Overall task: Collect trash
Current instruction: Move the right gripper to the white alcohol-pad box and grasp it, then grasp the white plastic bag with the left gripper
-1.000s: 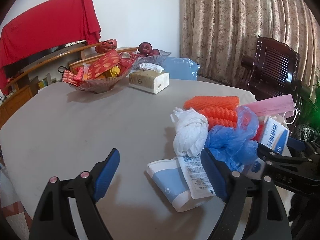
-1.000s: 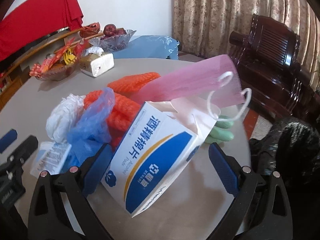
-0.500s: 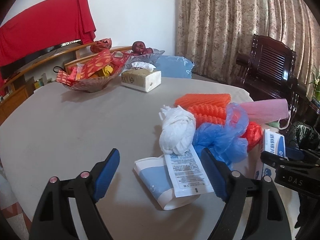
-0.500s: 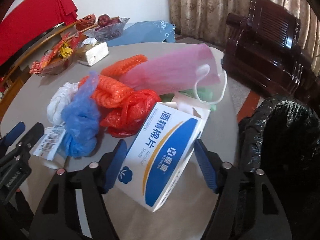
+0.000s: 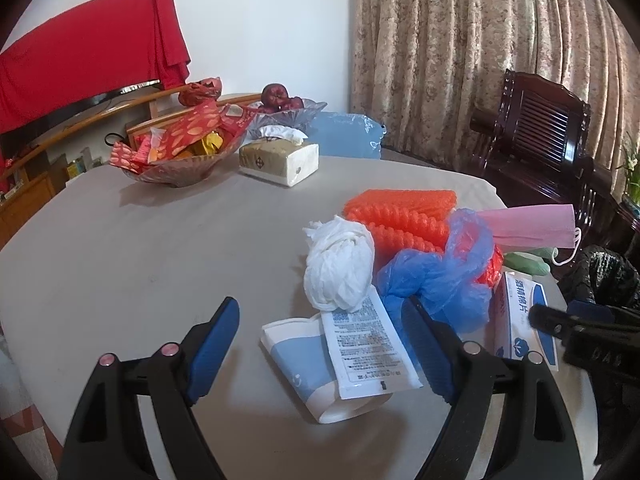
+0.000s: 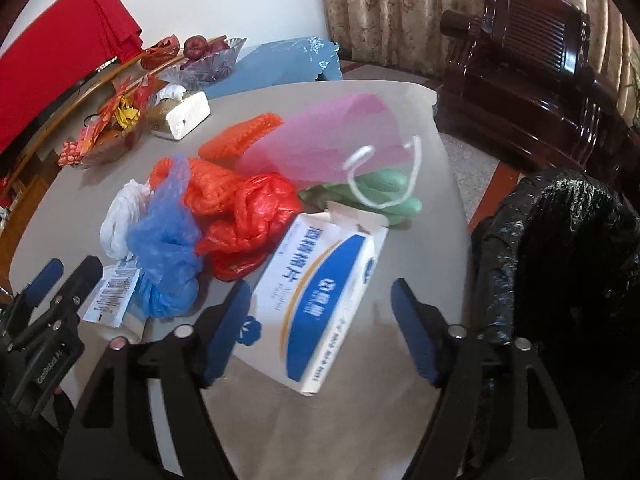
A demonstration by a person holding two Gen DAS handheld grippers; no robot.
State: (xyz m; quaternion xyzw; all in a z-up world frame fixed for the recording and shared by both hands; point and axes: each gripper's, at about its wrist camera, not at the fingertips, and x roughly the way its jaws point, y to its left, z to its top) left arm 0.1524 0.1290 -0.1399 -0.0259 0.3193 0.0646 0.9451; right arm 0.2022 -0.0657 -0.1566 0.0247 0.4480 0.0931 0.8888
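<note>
A pile of trash lies on the grey round table [image 5: 140, 248]. My left gripper [image 5: 320, 344] is open, its fingers either side of a flattened blue-and-white paper cup [image 5: 304, 364] and a white printed wrapper [image 5: 366, 344]. Behind them lie a white plastic wad [image 5: 340, 264], a blue plastic bag [image 5: 436, 276], orange foam netting [image 5: 400, 216] and a pink face mask [image 5: 532, 226]. My right gripper [image 6: 320, 320] is open around a blue-and-white alcohol pad box [image 6: 320, 300], not touching it. A red plastic bag [image 6: 248, 224] and a green glove [image 6: 372, 192] lie beyond the box.
A black trash bag [image 6: 560, 264] gapes open off the table's right edge. A glass bowl of snacks [image 5: 180, 152], a tissue box [image 5: 280, 160] and a fruit bowl [image 5: 288, 108] stand at the far side. A dark wooden chair [image 5: 540, 136] stands at the right.
The right gripper has pulled back and risen, and closed in somewhat around the box, which now lies flatter. The left gripper has drifted slightly back; the cup and wrapper sit between its fingers.
</note>
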